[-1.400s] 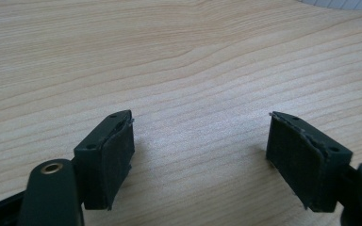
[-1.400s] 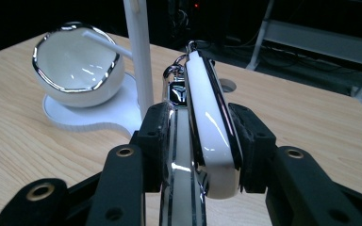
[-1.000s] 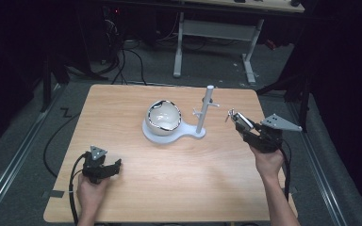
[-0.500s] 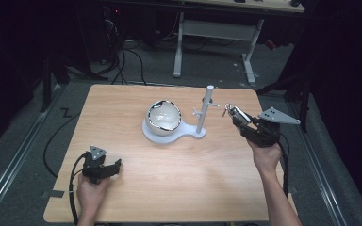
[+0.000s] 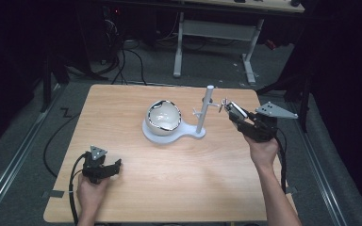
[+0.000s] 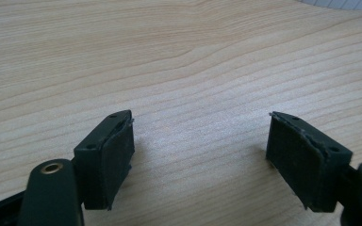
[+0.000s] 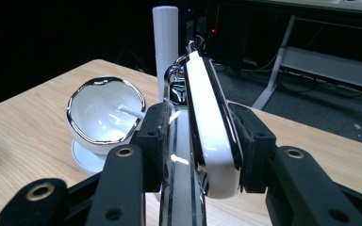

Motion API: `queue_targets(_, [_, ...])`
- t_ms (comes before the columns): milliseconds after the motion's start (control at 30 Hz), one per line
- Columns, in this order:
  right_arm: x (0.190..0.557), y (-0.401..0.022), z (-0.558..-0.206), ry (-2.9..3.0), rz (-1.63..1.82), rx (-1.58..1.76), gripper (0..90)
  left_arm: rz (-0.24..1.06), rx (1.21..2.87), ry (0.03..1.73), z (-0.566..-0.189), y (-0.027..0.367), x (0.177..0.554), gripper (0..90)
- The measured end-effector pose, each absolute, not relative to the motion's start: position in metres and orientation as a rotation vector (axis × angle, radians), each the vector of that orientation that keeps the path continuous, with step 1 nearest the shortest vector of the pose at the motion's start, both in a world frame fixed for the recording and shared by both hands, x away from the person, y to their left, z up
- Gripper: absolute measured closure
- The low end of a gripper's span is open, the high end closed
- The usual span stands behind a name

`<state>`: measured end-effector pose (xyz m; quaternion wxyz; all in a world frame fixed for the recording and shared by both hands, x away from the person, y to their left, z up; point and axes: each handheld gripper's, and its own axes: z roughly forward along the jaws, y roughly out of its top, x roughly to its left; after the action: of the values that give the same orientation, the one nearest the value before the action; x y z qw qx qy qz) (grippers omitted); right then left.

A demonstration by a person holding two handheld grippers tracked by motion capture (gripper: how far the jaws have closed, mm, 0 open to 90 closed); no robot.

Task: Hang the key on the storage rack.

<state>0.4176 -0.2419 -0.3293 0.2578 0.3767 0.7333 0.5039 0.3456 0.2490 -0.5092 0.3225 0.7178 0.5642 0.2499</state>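
No text, label, brand, number or sign can be read in these pictures. A small dark mark is seen on the chrome part of the white object (image 7: 209, 127) held in the right gripper (image 7: 202, 136), but it cannot be made out.

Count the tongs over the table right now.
2. The left tongs sit low at the near left of the table, jaws open and empty. The right tongs are raised by the white stand, clamped on a white chrome-edged object.

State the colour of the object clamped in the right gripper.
The object is glossy white with chrome edging, clearest in the right gripper view.
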Motion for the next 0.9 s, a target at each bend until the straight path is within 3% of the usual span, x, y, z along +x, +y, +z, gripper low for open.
queue_targets(900, [0.435,-0.230,-0.333,2.012,1.329,1.060,61.0,0.655,1.884,1.481,-0.509,0.249,0.346,24.3])
